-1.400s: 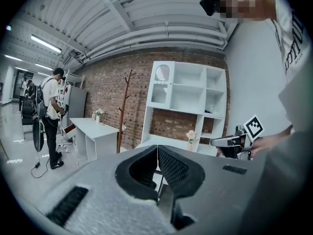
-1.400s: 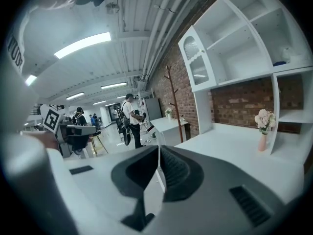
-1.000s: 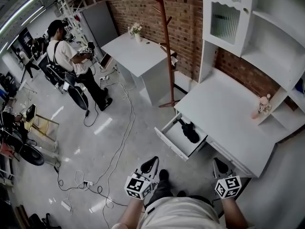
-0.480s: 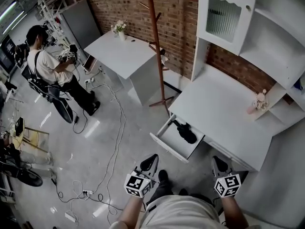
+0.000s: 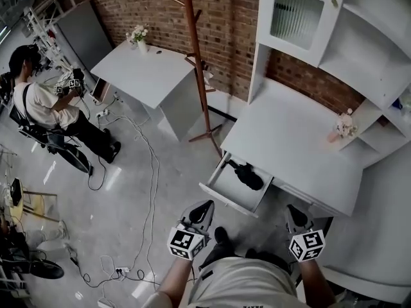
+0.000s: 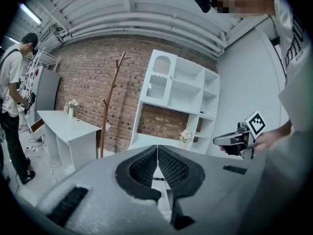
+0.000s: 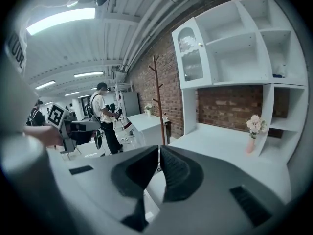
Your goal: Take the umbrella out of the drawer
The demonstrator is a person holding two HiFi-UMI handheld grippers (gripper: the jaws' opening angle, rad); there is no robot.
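Black folded umbrella point(image 5: 248, 176) lies in the open white drawer point(image 5: 232, 188) under the desk point(image 5: 295, 140), ahead between my two tools, slanting far-left to near-right. Left hand-held gripper point(image 5: 203, 206) and right hand-held gripper point(image 5: 294, 212) are both closed and empty, and the left looks slightly nearer.

Grey left tool point(image 5: 203, 207) and right tool point(image 5: 294, 212), black ribbed pads point(image 6: 146, 168), black-and-white marker cubes point(image 5: 187, 244), pale T-shirt point(image 5: 247, 289).

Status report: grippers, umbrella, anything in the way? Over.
Shut and empty: left gripper, right gripper. The umbrella lies in the open drawer, untouched. Nothing blocks it.
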